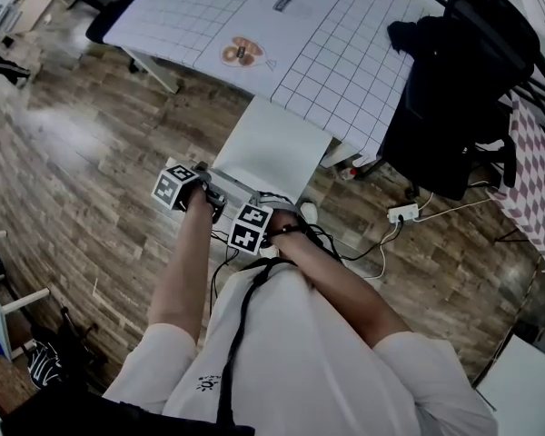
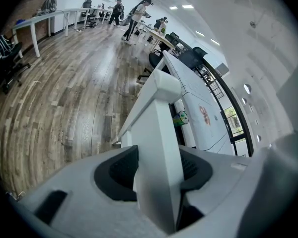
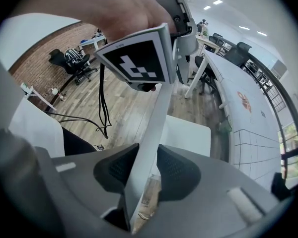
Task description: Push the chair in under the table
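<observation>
now fingers (image 2: 120, 168) of left gripper (image 2: 156, 172) and right gripper (image 3: 144, 170) clench the chair (image 1: 272, 148) back, power strip (image 1: 402, 213) nearby.

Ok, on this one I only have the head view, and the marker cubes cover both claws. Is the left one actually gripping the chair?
Observer: Yes. The left gripper view shows the left claw shut on a white bar of the chair back.
Operator: And the right?
Observer: The right claw is shut on the back's thin white edge.
Operator: Anything low under the table?
Observer: A small green thing shows low beside a leg of the table, in the left gripper view.
</observation>
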Motion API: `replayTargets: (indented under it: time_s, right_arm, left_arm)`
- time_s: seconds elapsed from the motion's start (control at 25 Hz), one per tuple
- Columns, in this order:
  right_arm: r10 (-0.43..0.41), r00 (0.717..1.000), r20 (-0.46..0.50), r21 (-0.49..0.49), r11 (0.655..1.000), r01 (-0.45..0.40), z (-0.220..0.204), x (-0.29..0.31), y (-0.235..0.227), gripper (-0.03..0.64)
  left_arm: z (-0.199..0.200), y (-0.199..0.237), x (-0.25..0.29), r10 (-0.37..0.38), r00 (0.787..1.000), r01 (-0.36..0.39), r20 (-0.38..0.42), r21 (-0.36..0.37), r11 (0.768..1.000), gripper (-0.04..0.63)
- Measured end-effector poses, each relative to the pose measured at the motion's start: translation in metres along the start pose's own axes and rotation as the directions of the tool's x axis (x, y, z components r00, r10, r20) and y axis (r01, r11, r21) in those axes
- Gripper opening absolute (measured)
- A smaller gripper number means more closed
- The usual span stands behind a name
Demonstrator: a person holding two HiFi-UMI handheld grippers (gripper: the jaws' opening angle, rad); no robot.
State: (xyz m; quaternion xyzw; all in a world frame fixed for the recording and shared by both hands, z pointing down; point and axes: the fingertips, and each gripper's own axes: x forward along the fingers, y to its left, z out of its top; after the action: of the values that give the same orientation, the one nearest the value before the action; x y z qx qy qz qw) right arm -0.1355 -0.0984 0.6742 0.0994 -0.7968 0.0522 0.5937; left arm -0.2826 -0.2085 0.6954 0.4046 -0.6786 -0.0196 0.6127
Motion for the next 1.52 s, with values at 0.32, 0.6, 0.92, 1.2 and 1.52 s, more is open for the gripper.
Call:
replayTargets:
  time_s: [0.32,0.6,0.92,1.2,1.52]
  right_arm:
    - [0.022,1.000,0.007,-0.002,1.000,-0.022,-0.015,-0.003,-0.033,0.123]
    - [0.016,1.000,0.007,-0.006,1.000,-0.016,-0.036,-0.008,-0.069,0.115]
    - [0.027,1.000,0.008,-0.007,1.000,-0.027,-0.048,-0.010,-0.101,0.117]
    - [0.033,0.999,0.010,-0.011,0.999,-0.033,-0.057,-0.013,-0.122,0.120]
    - [0.026,1.000,0.012,0.007,1.000,-0.026,-0.068,-0.015,-0.155,0.117]
  left_arm:
    - [-0.005,-0.029,0.017,0.004,1.000,-0.004,0.001,0.000,1.000,0.189]
    - [-0.015,-0.059,0.033,0.004,1.000,-0.004,0.003,0.002,1.000,0.193]
    - [-0.019,-0.088,0.052,0.009,1.000,-0.009,-0.003,0.022,1.000,0.195]
    - [-0.021,-0.110,0.063,0.004,1.000,-0.004,-0.007,0.031,1.000,0.202]
    - [-0.023,-0.140,0.083,-0.005,1.000,0.005,-0.004,0.041,0.999,0.204]
